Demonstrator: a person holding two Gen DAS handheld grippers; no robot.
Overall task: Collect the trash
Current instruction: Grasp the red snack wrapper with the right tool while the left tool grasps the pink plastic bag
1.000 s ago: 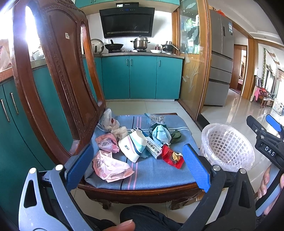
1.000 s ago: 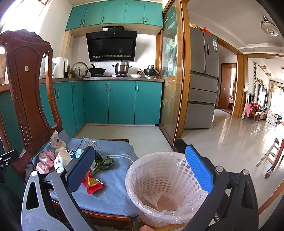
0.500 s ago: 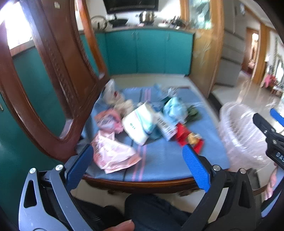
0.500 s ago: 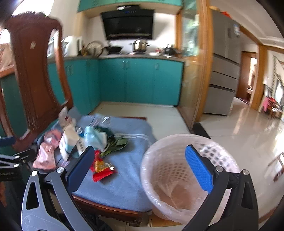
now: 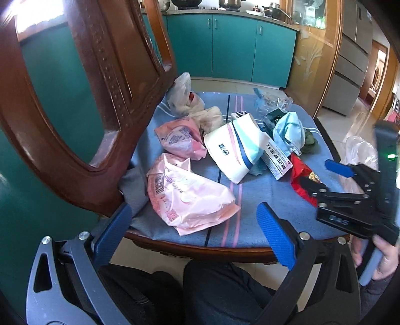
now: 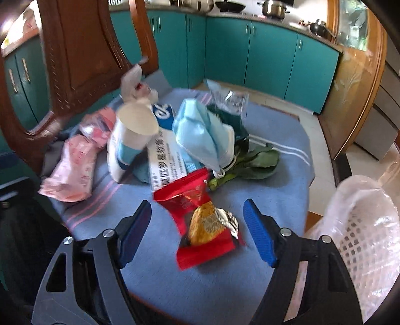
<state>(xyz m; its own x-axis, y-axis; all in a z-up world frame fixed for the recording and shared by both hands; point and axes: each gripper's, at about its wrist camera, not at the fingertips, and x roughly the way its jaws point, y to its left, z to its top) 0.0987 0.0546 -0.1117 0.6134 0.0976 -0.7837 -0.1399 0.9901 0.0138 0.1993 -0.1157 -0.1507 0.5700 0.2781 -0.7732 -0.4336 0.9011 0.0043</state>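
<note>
Pink crinkly plastic bag point(image 5: 186, 195) on blue striped seat cloth point(image 5: 260, 190), light, soft; pinch bunched edge. Left gripper point(image 5: 195, 233) jaws apart, empty. White folded carton point(image 5: 233, 150) print unreadable.

Right view: red foil snack wrapper point(image 6: 200, 220) between my right gripper point(image 6: 198, 230) jaws, closing, not touching; slippery, light. White lined basket point(image 6: 362, 225) beside seat. White box point(image 6: 166, 160) lettering too blurred to read.

Home kitchen: teal cabinets point(image 5: 232, 47), stovetop pots point(image 6: 273, 7).
</note>
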